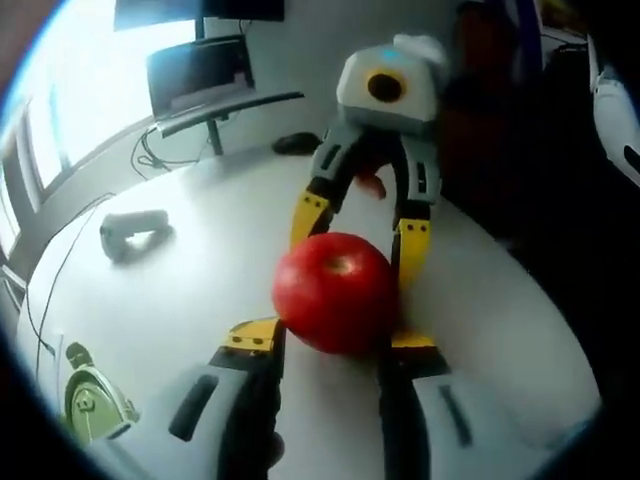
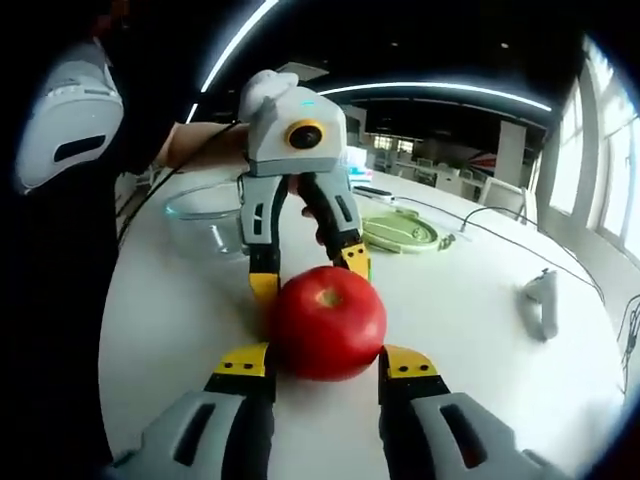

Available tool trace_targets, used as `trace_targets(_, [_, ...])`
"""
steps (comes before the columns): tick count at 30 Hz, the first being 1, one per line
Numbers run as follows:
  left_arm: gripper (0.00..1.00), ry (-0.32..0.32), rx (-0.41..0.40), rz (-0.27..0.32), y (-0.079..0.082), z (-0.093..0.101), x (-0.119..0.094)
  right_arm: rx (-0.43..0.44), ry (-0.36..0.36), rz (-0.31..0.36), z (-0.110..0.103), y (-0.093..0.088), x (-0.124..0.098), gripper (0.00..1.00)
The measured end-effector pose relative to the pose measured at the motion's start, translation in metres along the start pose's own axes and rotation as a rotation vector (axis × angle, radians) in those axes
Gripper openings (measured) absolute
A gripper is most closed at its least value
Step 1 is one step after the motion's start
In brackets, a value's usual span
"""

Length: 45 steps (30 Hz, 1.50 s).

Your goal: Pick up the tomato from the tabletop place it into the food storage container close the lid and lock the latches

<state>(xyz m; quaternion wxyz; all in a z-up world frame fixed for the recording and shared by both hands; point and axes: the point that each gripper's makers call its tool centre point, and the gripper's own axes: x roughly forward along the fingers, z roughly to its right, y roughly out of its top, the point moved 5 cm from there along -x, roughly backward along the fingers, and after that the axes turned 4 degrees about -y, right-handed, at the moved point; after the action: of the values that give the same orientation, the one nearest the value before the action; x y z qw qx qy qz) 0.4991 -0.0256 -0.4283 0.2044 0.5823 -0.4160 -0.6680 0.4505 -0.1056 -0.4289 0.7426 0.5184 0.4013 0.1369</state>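
Note:
A red tomato (image 1: pixel 335 293) (image 2: pixel 325 322) rests on the white table (image 1: pixel 170 300) (image 2: pixel 470 330), casting a shadow under it. Both grippers face each other across it. In the left gripper view, my left gripper (image 1: pixel 333 338) has its jaws spread wide, yellow tips at the tomato's near sides. Opposite, my right gripper (image 1: pixel 358 232) reaches in from the far side. In the right gripper view, my right gripper (image 2: pixel 325 362) also stands spread, flanking the tomato, and the left gripper (image 2: pixel 310 272) comes from beyond it. A clear container (image 2: pixel 205 215) and a green lid (image 2: pixel 400 232) (image 1: pixel 95 400) lie behind.
A grey handheld controller (image 1: pixel 135 232) (image 2: pixel 540 300) lies on the table off to one side. A monitor (image 1: pixel 205 75) and a dark mouse (image 1: pixel 297 143) stand at the table's far edge. A person in dark clothes (image 2: pixel 60 300) is close to the table edge.

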Motion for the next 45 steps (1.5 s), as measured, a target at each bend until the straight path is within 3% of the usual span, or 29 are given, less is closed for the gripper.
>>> trace_targets(12, [0.29,0.03,-0.007,0.032,0.009,0.002,-0.021,-0.014,0.009,0.029,0.0,0.026,-0.004,0.36])
trace_targets(19, [0.29,0.091,0.016,0.061,0.024,0.006,-0.056,-0.051,0.027,0.07,-0.002,0.061,-0.006,0.36])
trace_targets(25, [0.29,0.152,0.009,0.073,0.027,0.013,-0.092,-0.081,0.068,0.115,-0.01,0.092,0.003,0.36])
trace_targets(30, [0.29,0.22,-0.003,0.068,0.02,0.024,-0.117,-0.11,0.11,0.138,-0.024,0.111,0.017,0.36])
trace_targets(45, [0.28,0.338,-0.141,0.018,-0.024,0.066,-0.179,-0.12,0.26,0.145,-0.081,0.145,0.067,0.36])
